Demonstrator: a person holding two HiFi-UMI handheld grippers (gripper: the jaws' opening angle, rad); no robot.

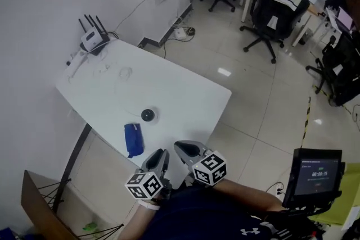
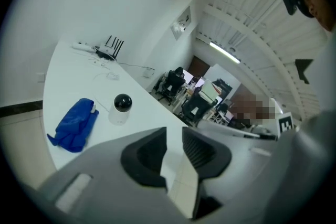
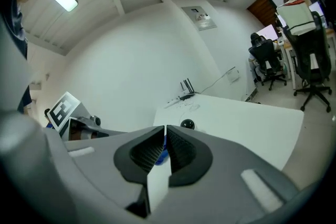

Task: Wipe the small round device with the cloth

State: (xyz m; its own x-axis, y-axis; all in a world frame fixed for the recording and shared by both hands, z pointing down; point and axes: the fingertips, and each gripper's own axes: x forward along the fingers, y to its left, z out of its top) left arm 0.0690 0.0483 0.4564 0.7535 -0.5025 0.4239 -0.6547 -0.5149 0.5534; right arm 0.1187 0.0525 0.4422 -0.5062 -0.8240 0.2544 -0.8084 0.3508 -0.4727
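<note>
Device (image 1: 148, 115): unwiped, I haven't started.
Cloth (image 1: 133, 139): untouched, 7 o'clock of device.
Left tongs (image 2: 174, 136): released, empty.
Right tongs (image 3: 165, 136): clenched, empty.

The white bench (image 1: 180, 90) carries a crumpled blue cloth (image 1: 133, 139), a small round black-topped device (image 1: 148, 115) just beside it, and a white antennaed router (image 1: 93, 38) at the far corner.

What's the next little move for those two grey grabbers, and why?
Probably move the left gripper to the crumpled blue cloth: it lies untouched on the white table beside the small round black-and-white device, nearest that gripper, and both grippers hang empty, the right gripper shut.
</note>
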